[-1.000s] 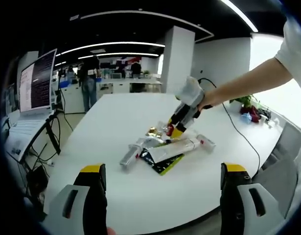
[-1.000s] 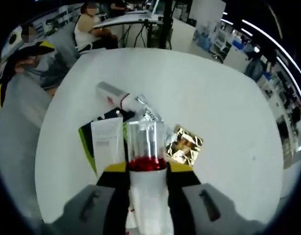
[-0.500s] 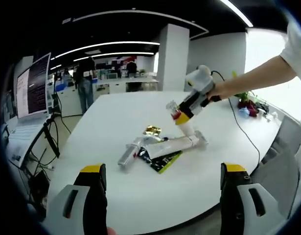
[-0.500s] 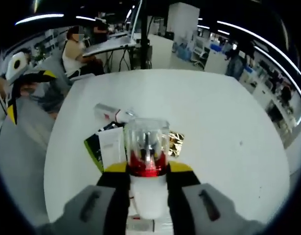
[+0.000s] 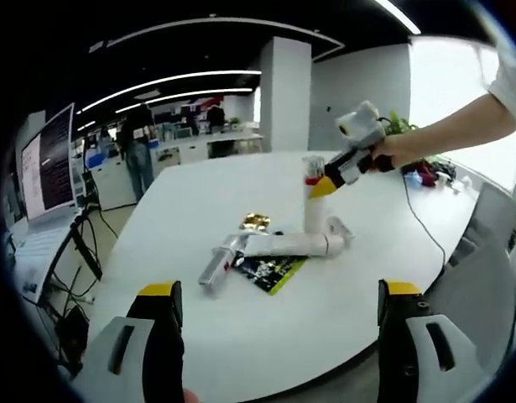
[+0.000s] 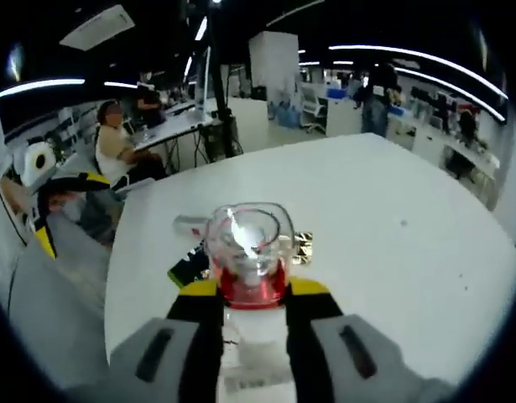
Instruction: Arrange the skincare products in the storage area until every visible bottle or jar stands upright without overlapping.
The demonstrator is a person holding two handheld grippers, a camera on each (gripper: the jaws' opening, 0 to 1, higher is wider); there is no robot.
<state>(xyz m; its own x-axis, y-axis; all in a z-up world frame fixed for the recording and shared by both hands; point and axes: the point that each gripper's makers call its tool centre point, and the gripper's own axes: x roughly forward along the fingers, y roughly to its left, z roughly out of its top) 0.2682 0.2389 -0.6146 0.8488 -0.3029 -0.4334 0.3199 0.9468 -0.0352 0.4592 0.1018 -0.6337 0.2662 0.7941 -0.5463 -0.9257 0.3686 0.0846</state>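
Note:
My right gripper [image 5: 326, 181] is shut on a white bottle [image 5: 314, 208] with a red collar and a clear cap. It holds the bottle upright just behind the pile on the white table [image 5: 199, 319]. In the right gripper view the cap [image 6: 248, 238] rises between the shut jaws of that gripper [image 6: 252, 290]. In the pile lie a white tube [image 5: 287, 245], a silver tube [image 5: 219, 262], a black-green sachet [image 5: 271, 270] and a gold sachet [image 5: 255, 221]. My left gripper [image 5: 278, 353] stands open near the table's front edge, with nothing between its jaws.
A monitor [image 5: 46, 164] on a stand is left of the table. A black cable [image 5: 411, 222] trails from the right gripper across the table. A person [image 5: 138, 143] stands at the back, and another [image 6: 115, 151] sits at a far desk.
The right gripper has lifted the bottle out of the pile and turned it from tilted to upright. The left gripper stays open and in place.

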